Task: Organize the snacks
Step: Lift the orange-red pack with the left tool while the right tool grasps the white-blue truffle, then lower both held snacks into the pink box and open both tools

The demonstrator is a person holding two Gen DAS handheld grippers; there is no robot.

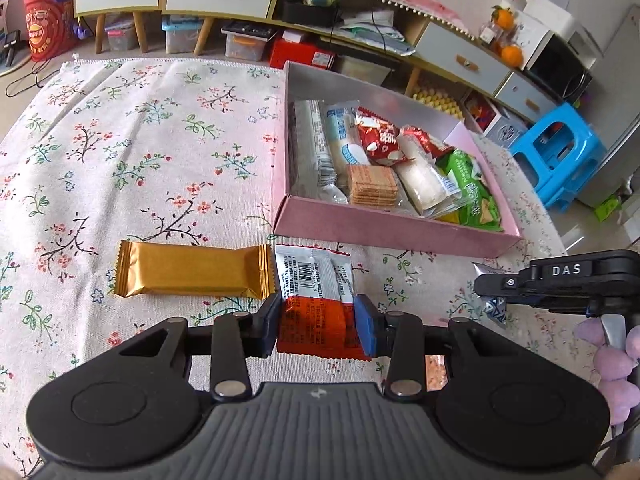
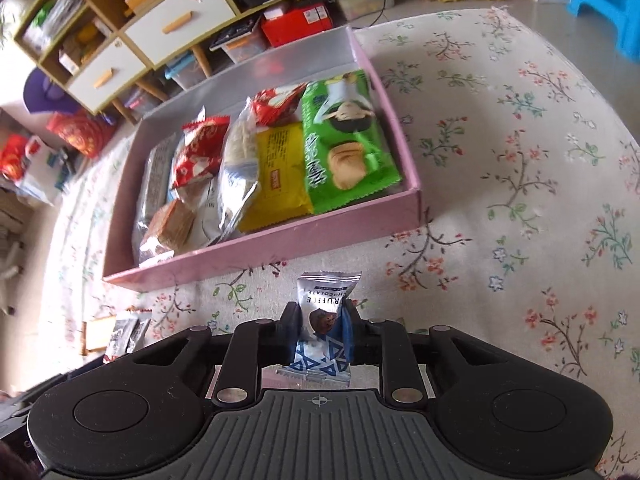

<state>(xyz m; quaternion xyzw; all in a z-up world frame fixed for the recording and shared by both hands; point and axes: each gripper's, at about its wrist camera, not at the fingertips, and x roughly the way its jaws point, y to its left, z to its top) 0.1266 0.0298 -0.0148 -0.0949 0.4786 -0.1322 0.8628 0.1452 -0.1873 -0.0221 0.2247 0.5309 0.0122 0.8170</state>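
Left gripper (image 1: 316, 320) clamps orange-and-white snack packet (image 1: 316, 300) beside gold bar (image 1: 192, 274); right gripper (image 2: 322, 334) pinches truffle chocolate packet (image 2: 326, 316) near pink box (image 2: 280, 240) on floral counter (image 1: 140, 140).

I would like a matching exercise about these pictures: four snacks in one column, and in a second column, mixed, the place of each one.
Snacks:
1. gold bar
2. orange and white packet
3. truffle chocolate
4. green biscuit pack

Places:
A. inside the pink box
B. between the fingers of the right gripper
C. lying free on the floral cloth
D. between the fingers of the left gripper

Pairs: 1-C, 2-D, 3-B, 4-A
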